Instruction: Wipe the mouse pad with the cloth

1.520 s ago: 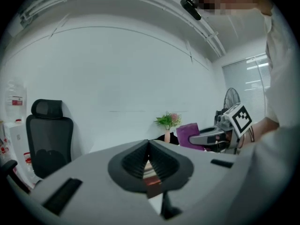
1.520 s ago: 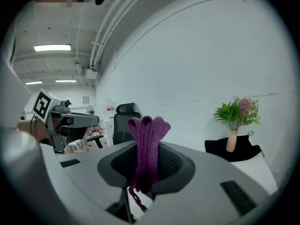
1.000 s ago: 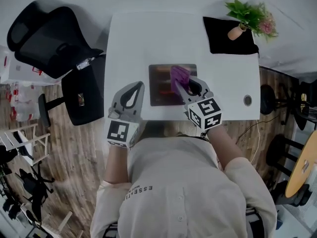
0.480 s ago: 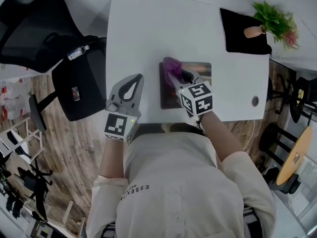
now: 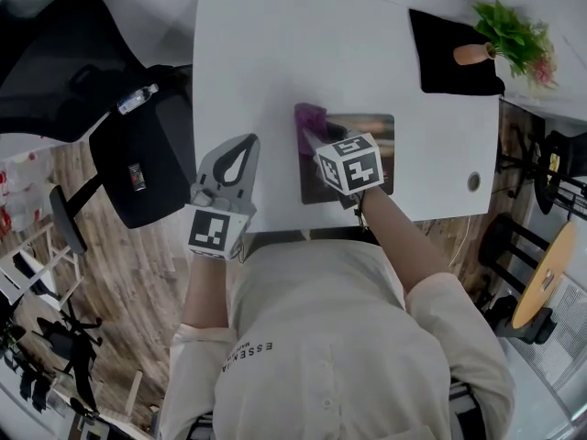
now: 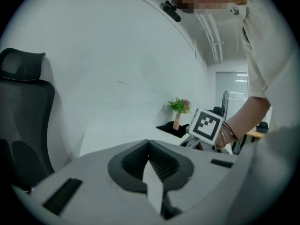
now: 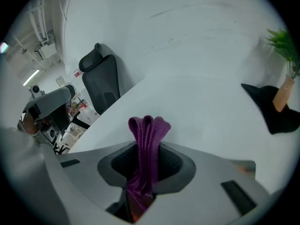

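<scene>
The dark mouse pad lies on the white table near its front edge. My right gripper is over the pad's left edge, shut on a purple cloth. That cloth's folded end sticks out past the jaws onto the pad's far left corner. In the right gripper view the cloth stands bunched between the jaws of the right gripper. My left gripper rests at the table's front left, apart from the pad, jaws together and holding nothing. In the left gripper view the left gripper has its tips meeting.
A black mat with a small potted plant sits at the table's back right corner. A round cable hole is near the front right edge. A black office chair and a dark seat stand left of the table.
My right gripper has dragged the purple cloth leftward across the mouse pad, from its middle to its left edge. The left gripper has stayed where it was.
</scene>
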Available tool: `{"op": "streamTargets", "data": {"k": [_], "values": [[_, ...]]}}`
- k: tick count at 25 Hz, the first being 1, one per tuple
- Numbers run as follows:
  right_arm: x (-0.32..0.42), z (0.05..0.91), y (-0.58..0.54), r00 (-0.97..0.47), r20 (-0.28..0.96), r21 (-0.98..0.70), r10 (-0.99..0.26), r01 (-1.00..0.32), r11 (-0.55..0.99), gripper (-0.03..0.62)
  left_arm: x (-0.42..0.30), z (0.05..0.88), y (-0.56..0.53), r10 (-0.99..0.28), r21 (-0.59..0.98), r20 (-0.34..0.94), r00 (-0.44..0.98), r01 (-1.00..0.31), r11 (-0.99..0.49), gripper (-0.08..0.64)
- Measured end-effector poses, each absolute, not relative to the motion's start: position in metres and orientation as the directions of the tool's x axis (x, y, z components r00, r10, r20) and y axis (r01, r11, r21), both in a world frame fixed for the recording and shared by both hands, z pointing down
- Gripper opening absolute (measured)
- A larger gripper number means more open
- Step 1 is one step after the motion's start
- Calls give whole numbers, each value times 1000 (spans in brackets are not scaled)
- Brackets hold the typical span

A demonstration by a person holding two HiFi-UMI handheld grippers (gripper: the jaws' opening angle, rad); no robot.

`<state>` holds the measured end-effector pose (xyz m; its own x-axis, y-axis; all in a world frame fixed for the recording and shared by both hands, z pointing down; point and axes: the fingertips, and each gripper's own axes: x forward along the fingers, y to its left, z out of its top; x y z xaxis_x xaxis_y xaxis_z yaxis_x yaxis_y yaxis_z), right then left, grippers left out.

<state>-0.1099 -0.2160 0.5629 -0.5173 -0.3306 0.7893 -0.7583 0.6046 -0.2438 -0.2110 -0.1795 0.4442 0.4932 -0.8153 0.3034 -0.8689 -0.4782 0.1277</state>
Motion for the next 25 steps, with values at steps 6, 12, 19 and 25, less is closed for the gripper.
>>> {"op": "streamTargets", "data": {"k": [6, 12, 19, 25], "values": [[-100, 567, -221, -516, 794, -255, -322, -763, 594, 105, -202, 442, -179, -812, 124, 310, 494, -868, -481, 0], [-82, 566, -222, -544, 776, -318, -319, -775, 547, 106, -185, 440, -179, -811, 88, 317, 491, -867, -490, 0], [-52, 568, -223, -559, 769, -342, -311, -770, 538, 106, -154, 438, -179, -814, 71, 341, 470, -877, -476, 0], [-28, 569, -225, -566, 764, -351, -309, -766, 538, 106, -134, 435, -180, -821, 41, 335, 462, -878, -477, 0]]}}
